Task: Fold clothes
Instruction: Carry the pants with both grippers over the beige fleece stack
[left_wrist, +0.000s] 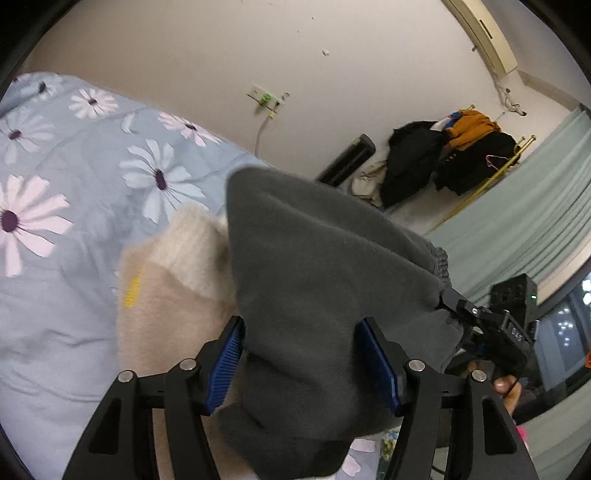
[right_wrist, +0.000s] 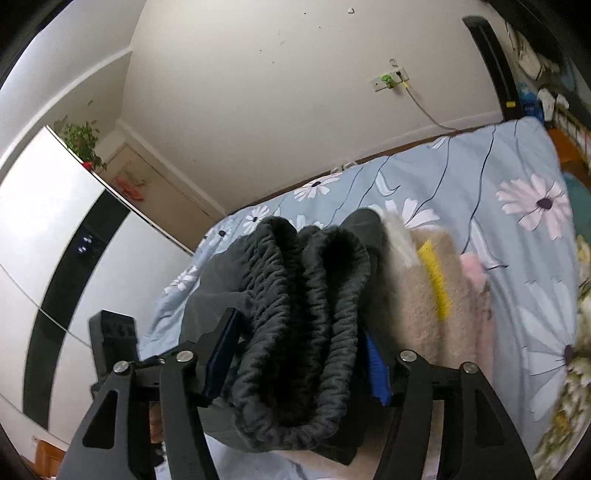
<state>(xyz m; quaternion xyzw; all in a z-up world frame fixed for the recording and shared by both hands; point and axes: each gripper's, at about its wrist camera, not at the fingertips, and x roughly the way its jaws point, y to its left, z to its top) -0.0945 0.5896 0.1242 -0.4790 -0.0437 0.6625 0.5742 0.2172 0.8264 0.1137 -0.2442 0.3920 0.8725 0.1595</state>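
My left gripper (left_wrist: 301, 363) is shut on a thick fold of the dark grey sweatpants (left_wrist: 314, 266), held above the bed. My right gripper (right_wrist: 297, 363) is shut on the gathered elastic waistband of the same sweatpants (right_wrist: 295, 314), doubled into two thick loops. The right gripper also shows in the left wrist view (left_wrist: 491, 325), holding the pants' right end. A beige fuzzy sweater (left_wrist: 166, 306) with a cream ribbed collar and a yellow tag lies on the bed under the pants; it also shows in the right wrist view (right_wrist: 424, 295).
The bed has a light blue quilt with daisies (left_wrist: 74, 184). A pink garment (right_wrist: 476, 273) lies beside the sweater. A rack of dark clothes (left_wrist: 450, 155) stands by the far wall. A white wardrobe (right_wrist: 55, 240) stands left of the bed.
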